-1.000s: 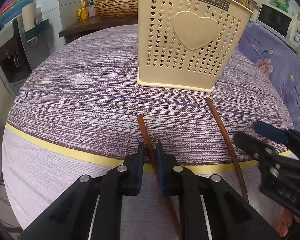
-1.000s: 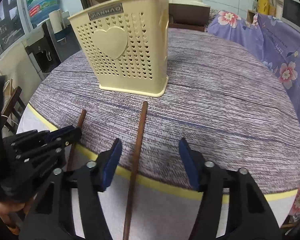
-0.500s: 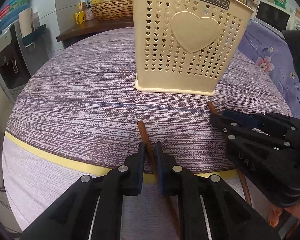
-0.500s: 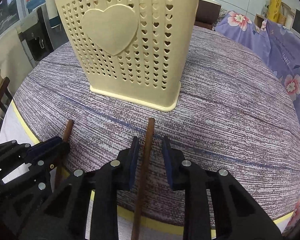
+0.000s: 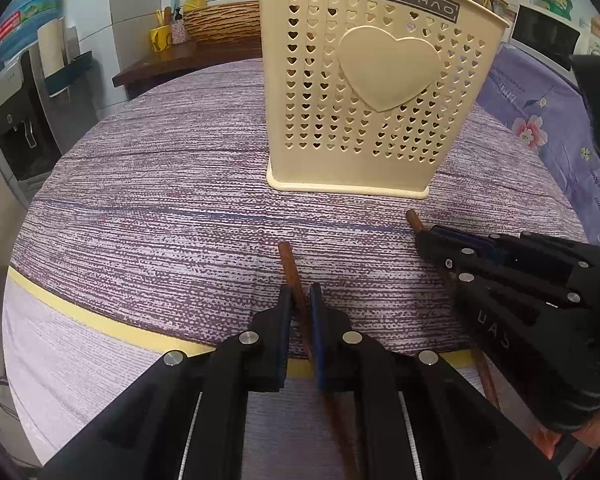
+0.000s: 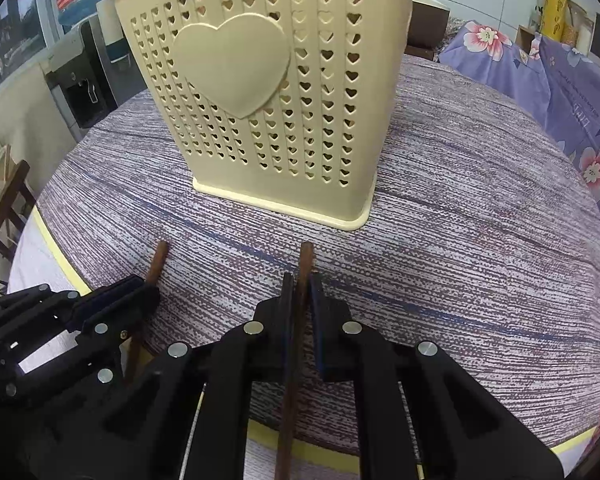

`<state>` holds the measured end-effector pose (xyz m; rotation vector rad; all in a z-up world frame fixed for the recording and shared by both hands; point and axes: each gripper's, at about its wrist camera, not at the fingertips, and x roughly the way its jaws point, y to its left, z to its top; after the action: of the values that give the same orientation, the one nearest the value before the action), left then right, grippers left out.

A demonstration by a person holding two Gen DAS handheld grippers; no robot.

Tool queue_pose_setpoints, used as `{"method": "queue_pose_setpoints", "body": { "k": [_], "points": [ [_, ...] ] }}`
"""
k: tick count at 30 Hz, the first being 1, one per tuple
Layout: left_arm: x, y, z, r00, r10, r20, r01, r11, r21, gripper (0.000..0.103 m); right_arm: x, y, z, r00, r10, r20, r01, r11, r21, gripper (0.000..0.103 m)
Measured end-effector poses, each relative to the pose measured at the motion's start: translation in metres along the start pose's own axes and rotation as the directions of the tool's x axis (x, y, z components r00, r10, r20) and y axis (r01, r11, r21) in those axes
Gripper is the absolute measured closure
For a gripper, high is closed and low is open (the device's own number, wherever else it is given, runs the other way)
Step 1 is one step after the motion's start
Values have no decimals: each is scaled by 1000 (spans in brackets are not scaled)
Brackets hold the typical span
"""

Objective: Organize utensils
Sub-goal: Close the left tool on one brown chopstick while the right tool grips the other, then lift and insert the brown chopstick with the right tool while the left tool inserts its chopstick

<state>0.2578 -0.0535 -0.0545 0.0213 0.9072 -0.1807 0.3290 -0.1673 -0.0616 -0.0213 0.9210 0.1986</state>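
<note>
- Starting with the left wrist view: we are looking down along our left gripper (image 5: 300,300), and its jaws are pressing shut on a dark brown chopstick (image 5: 291,268) lying on the tabletop (image 5: 160,208).
- The chopstick's blunt end is poking out past the pads toward the cream utensil holder (image 5: 380,92), with a clear gap between the two.
- The holder is standing upright on the purple striped cloth, heart-shaped holes all over its wall, and a brown stick is rising out of its top at the far right corner.
- Off to the right, our right gripper (image 5: 436,240) is coming into view side-on, sitting over a second chopstick (image 5: 413,218) whose tip is showing just ahead of it.
- That second chopstick's far end is reappearing behind the gripper, beyond the yellow border of the cloth.
- Switching to the right wrist view: we are seeing the right gripper (image 6: 299,292) head-on, jaws clamped on the second chopstick (image 6: 306,256), pads touching it on both sides.
- Its shaft is running back between the fingers toward the bottom of the picture, and its tip is pointing at the utensil holder (image 6: 268,92), near the base but apart from it.
- At the lower left, the left gripper (image 6: 140,292) is holding the first chopstick (image 6: 158,260), roughly parallel to ours.
- Both chopsticks are lying out on the tabletop (image 6: 480,240) in front of the holder.
</note>
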Motion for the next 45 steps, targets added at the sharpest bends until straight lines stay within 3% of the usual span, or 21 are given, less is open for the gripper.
{"method": "queue_pose_setpoints", "body": {
  "k": [5, 9, 18, 34, 40, 45],
  "points": [
    [-18, 8, 4, 998, -29, 46, 30, 999, -14, 94, -28, -6, 2, 996, 52, 70, -54, 998, 30, 94],
    [-55, 18, 13, 989, -59, 132, 64, 997, -34, 95, -71, -14, 5, 982, 112, 155, -120, 992, 42, 95],
    [-145, 30, 29, 938, -111, 328, 128, 991, -30, 95, -174, -30, 10, 921, 217, 324, -225, 974, -14, 95],
    [-177, 40, 39, 909, -146, 391, 165, 986, -17, 95, -223, -41, 10, 899, 232, 372, -234, 971, -42, 95],
    [-217, 39, 90, 874, -176, 452, 185, 982, 25, 95, -266, -40, 61, 859, 272, 433, -262, 961, -84, 95],
    [-255, 36, 161, 826, -167, 538, 185, 983, 21, 95, -301, -35, 134, 825, 248, 508, -235, 968, -91, 95]
  ]
}}
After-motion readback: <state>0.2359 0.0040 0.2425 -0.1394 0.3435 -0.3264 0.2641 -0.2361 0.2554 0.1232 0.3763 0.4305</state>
